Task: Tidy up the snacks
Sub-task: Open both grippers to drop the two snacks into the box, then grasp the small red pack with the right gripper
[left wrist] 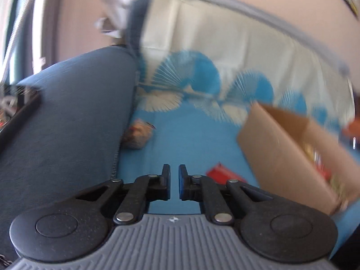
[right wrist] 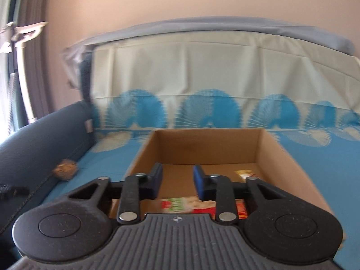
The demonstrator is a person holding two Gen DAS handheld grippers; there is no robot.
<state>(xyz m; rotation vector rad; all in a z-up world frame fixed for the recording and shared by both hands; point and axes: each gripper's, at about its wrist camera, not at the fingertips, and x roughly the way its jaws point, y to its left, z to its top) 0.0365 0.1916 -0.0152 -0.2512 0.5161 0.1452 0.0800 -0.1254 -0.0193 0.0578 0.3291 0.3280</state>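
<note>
Hovering over the open cardboard box [right wrist: 225, 153], the right gripper [right wrist: 177, 183] has its jaws parted moderately with nothing between them. Below it, on the box floor, lie flat snack packets [right wrist: 189, 204], red, white and green, plus a small yellow one [right wrist: 245, 173] near the far right corner.

The left gripper [left wrist: 174, 183] is nearly closed, a narrow gap between the pads, holding nothing. It points at the blue patterned sofa cover [left wrist: 191, 135], where a brownish wrapped snack [left wrist: 138, 135] rests against the dark blue armrest [left wrist: 67, 112], well apart from the box. A red packet [left wrist: 221, 174] lies just beside the box's near wall.

Both loose snacks are probably light. The brownish bundle looks soft and crinkly, likely crushable, so a gentle pinch across its middle would suit. The red packet seems flat and perhaps slick; taking an edge looks safer.
</note>
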